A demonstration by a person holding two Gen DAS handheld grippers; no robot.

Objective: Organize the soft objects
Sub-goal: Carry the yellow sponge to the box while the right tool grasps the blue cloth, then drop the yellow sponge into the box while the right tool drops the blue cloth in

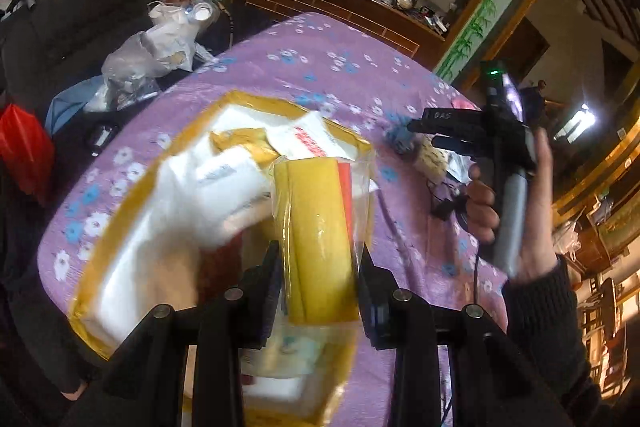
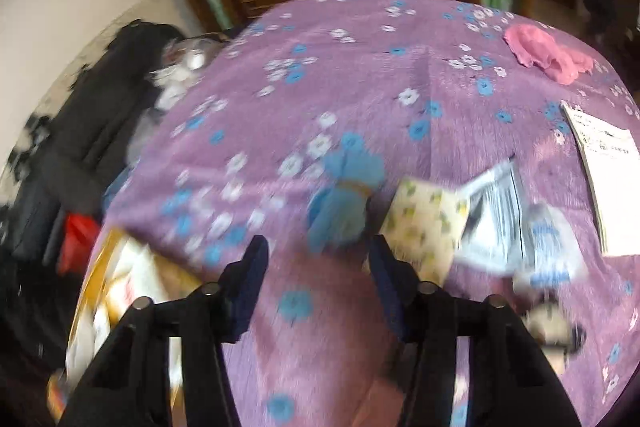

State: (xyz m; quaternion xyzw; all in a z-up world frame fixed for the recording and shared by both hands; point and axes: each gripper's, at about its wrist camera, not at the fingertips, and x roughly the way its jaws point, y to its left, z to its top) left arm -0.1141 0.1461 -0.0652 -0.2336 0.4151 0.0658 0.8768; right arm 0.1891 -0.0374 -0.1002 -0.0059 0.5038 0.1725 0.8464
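Observation:
In the left wrist view my left gripper (image 1: 320, 279) is shut on a yellow packet in a clear plastic sleeve (image 1: 316, 227). It hangs over an open yellow cardboard box (image 1: 192, 131) that holds white soft packs (image 1: 176, 203). A hand (image 1: 484, 203) holds my right gripper (image 1: 424, 135) over the far right of the purple bedspread. In the right wrist view that right gripper (image 2: 320, 267) is open with nothing between its fingers. Just beyond its tips lies a blue cloth bundle tied with a yellow band (image 2: 344, 195). A cream patterned pack (image 2: 428, 223) lies to the right of it.
A silver-and-white packet (image 2: 496, 211) and a blue-printed bag (image 2: 552, 247) lie right of the cream pack. A pink cloth (image 2: 548, 51) and a printed booklet (image 2: 608, 179) sit further right. Dark bags and plastic bags (image 1: 132, 67) crowd the bed's left side.

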